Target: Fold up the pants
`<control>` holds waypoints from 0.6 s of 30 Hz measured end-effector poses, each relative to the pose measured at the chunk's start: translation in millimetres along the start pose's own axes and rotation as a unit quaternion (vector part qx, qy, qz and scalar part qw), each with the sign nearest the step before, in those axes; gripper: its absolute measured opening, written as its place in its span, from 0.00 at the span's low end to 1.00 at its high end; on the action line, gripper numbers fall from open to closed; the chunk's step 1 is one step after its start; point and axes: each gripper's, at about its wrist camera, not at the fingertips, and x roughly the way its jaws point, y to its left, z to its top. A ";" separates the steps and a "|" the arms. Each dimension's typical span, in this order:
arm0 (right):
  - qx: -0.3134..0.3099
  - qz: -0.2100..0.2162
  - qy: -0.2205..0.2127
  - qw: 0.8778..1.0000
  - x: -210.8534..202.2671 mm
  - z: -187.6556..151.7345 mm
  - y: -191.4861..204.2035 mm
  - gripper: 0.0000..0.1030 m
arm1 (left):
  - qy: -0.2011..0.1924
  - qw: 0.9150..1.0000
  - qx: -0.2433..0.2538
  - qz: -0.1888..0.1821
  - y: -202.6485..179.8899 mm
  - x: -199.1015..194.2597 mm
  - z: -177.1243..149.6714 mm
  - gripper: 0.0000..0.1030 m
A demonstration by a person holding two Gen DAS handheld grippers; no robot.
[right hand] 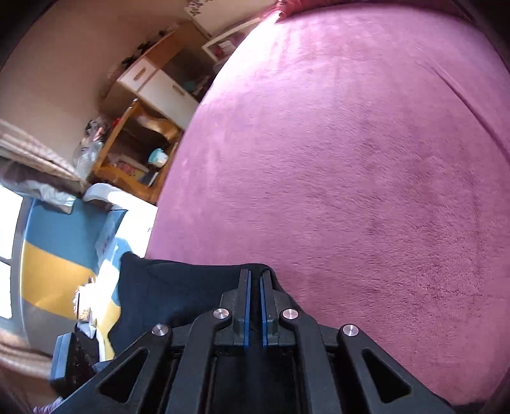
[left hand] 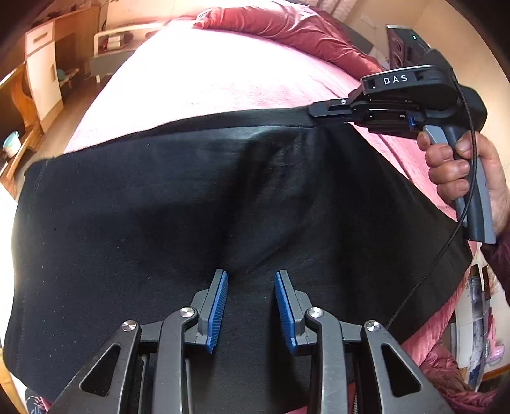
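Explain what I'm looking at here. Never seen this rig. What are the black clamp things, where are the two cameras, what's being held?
No robot arm here: a person holds a hand-held two-finger gripper in each hand, and each one has a fisheye camera looking forward along its fingers.

The left wrist view shows the left gripper at the bottom, its blue-padded jaws apart and holding nothing, over the black pants. The pants are spread on a bed with a pink blanket. A red duvet is bunched at the far end. In the same view you see the right gripper from the side, with the person's hand on its handle, pinching the far edge of the pants.

The right wrist view looks out from that gripper: its jaws are nearly closed with dark fabric between them, and the blanket lies ahead.
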 end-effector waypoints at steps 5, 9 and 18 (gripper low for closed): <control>-0.001 -0.032 0.005 0.999 14.1 -8.3 2.8 0.05 | 0.003 1.000 -0.010 -0.005 12.9 3.2 4.8 0.29; 0.000 -0.040 -0.016 0.999 -5.9 -13.0 13.5 0.36 | -0.009 0.998 -0.049 -0.024 31.6 -19.1 8.7 0.40; -0.046 -0.050 -0.081 0.994 -74.0 -85.6 48.4 0.51 | -0.092 0.963 -0.250 0.030 167.8 -134.2 -25.6 0.51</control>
